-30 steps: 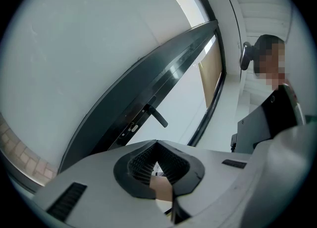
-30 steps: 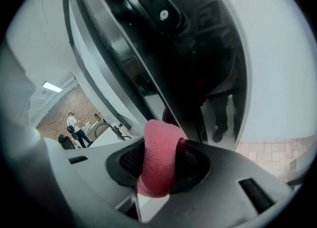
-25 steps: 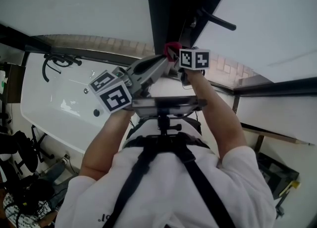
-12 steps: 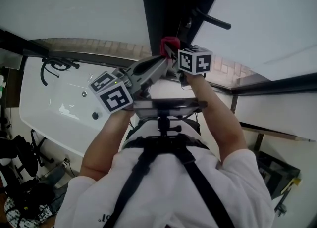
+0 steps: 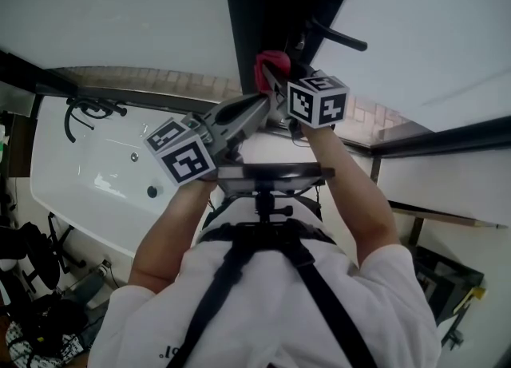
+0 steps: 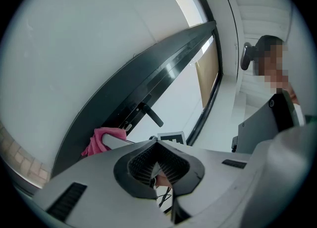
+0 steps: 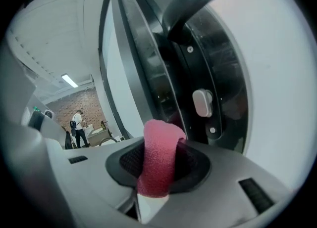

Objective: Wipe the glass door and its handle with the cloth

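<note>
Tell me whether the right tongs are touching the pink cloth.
Touching. The right gripper view shows the pink cloth pinched between the two jaws of the right tongs, with its folded end standing out past them.

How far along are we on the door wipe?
Done: nothing shows as wiped. In hand: the right gripper is shut on the pink terry cloth at the dark door frame, near the black lever handle. Remaining: handle and white glass panels.
</note>
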Tool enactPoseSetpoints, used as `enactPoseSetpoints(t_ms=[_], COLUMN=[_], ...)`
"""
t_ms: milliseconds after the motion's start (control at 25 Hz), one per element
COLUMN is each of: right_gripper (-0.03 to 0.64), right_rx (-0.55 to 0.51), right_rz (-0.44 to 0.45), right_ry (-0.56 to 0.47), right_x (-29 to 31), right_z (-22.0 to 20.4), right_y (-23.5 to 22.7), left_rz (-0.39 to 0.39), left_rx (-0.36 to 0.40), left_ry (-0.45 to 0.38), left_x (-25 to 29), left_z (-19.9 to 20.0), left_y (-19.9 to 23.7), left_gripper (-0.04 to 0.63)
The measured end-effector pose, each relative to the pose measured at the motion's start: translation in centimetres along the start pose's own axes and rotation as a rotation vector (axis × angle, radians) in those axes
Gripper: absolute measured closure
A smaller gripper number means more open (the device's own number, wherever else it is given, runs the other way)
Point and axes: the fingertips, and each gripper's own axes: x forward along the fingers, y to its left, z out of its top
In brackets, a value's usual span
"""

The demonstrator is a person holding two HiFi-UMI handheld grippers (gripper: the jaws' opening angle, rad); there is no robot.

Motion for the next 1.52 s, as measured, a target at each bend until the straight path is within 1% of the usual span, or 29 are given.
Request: enactPoseSetpoints(t_ms=[200,520,960,1200,1360,1520], right_gripper=[0.506,0.506,0.505,0.505,0.505,0.505], right_rx=[-0.074,-0.188,-0.289,-0.347,-0.375,-0.383], right_rz=[-0.014,-0.012,-0.014,-0.043,-0.082,-0.124], right_ry=[-0.053,-0.171,-0.266,-0.36,-0.431,-0.509], right_x=[-1.1,-3.4,-5.3,-7.5,-9.5,-11.8], right_z=[2.3,7.5,12.2,15.1,16.9,18.2], right_y=[0.7,3.3,5.1,5.8,5.9,6.0], left_rz=[-0.002,-0.013,-0.024,-0.026,-0.034,-0.047], left_rx=[-0.001,0.005,0.013,0.023,0.025,0.022], left_ry=[-0.002,-0.009,-0.01,-0.013,-0.014,-0.014], left_x=[0.0,0.0,0.0,-0.1,0.0,0.1], left_z=[0.0,0.4,0.6,0.6,0.8,0.7], left_y=[-0.1,-0.7,-1.1,-1.1,-1.2,-1.3], left_gripper=[0.603,0.603,0.603,0.603,0.603,0.603])
